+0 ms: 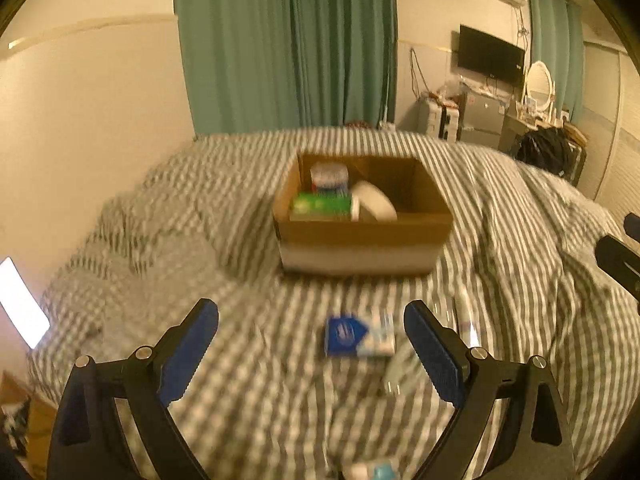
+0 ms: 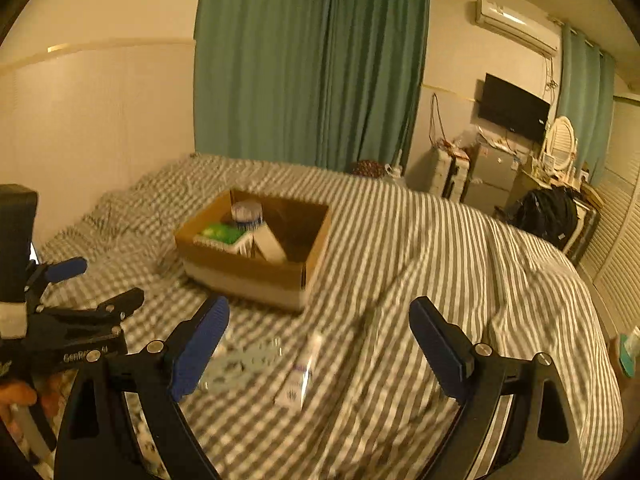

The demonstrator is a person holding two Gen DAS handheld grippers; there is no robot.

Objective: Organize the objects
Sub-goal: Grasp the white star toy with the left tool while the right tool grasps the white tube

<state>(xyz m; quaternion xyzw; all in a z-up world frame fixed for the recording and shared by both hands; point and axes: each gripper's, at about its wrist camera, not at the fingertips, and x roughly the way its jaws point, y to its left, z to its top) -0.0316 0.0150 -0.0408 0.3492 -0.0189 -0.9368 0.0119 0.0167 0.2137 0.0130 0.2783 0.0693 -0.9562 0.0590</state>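
Observation:
An open cardboard box (image 1: 362,236) (image 2: 244,276) stands on the striped bed, holding a green packet (image 1: 320,204) (image 2: 222,233), a round can (image 1: 329,176) (image 2: 247,211) and a white item (image 1: 374,200) (image 2: 270,245). A small blue-and-white box (image 1: 359,335) lies on the bedcover between the fingers of my open left gripper (image 1: 311,344), nearer the right finger. A white tube (image 2: 301,374) (image 1: 466,312) and a clear blister pack (image 2: 244,360) lie ahead of my open right gripper (image 2: 319,340), which holds nothing. The left gripper's body (image 2: 68,320) shows at the left of the right wrist view.
The striped bedcover (image 1: 500,240) (image 2: 420,260) rumples at the right. Green curtains (image 1: 288,40) hang behind the bed. A TV (image 2: 514,106), cabinets and a black bag (image 2: 546,210) stand at the far right. A lit phone screen (image 1: 22,304) lies at the left bed edge.

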